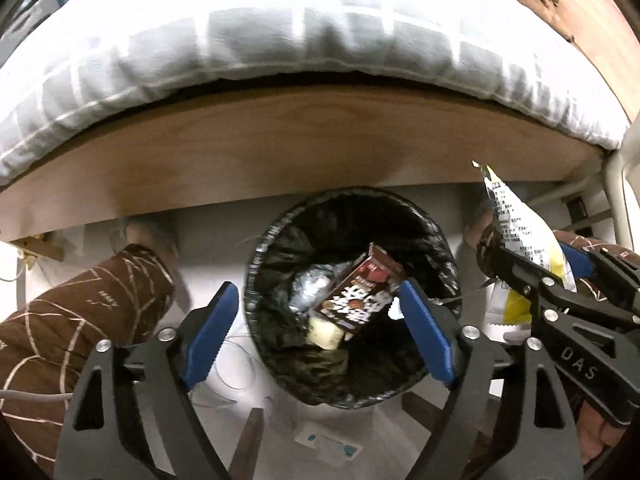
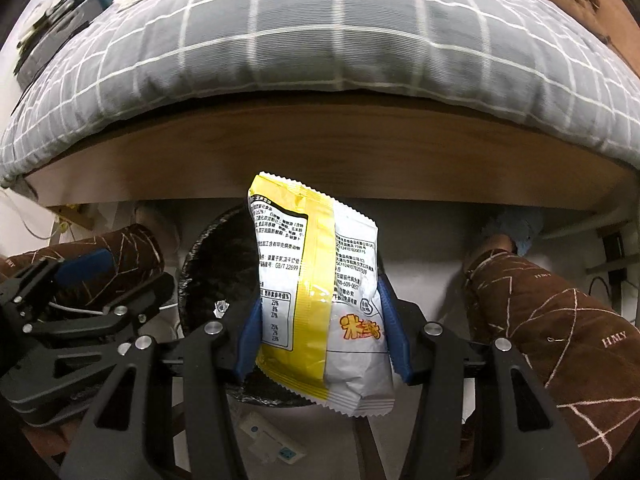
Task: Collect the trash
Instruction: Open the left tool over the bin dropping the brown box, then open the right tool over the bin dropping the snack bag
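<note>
snack bag (image 2: pixel 320 296) yellow-white | carton (image 1: pixel 356 296) brown | bin liner (image 1: pixel 436 248) black | quilt (image 2: pixel 320 40) grey, white grid

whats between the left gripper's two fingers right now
Nothing is gripped. In the left wrist view the open left gripper frames the black-lined trash bin below, with a brown carton inside.

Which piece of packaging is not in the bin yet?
The yellow-and-white snack bag, clamped in the right gripper; the brown carton already lies inside the bin.

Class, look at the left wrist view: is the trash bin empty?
No. The trash bin already holds a brown snack box and other scraps, seen between the open left tongs.
</note>
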A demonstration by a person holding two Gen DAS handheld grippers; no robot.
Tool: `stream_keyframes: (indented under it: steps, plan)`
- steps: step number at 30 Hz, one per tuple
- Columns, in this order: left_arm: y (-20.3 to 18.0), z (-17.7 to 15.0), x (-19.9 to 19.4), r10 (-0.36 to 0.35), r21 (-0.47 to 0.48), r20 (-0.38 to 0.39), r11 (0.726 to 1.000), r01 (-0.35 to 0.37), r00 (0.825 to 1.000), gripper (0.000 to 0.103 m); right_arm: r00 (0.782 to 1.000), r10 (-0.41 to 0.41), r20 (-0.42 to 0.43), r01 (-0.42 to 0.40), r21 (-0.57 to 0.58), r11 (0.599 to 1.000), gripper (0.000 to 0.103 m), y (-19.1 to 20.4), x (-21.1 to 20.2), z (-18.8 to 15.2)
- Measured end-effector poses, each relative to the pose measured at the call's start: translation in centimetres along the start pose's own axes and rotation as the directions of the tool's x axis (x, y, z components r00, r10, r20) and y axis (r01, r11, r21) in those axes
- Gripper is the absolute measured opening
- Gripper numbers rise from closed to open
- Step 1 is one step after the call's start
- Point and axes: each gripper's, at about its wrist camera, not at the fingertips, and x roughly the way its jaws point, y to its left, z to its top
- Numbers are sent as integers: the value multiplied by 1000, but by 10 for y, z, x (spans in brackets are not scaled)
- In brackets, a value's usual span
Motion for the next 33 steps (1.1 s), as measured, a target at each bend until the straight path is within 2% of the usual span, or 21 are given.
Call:
stream_keyframes:
  steps: [5,14,24,33]
  plan:
    - [23,2,-10,-2,-52,37,999,4,999,93,1000,-2,-8,2,-36,999,50,20,5,6]
    - [48,-1,-23,22,-109,74,994,-14,997,96,1000,-14,-14,13,-94,995,50,33,5,8]
    - [57,-2,-28,36,-119,82,993,-26,996,96,1000,-21,-5,20,-110,994,69,40,2,11]
    - [55,0,-34,41,-125,104,992,-28,994,96,999,-25,49,30,-117,993,87,40,-10,15]
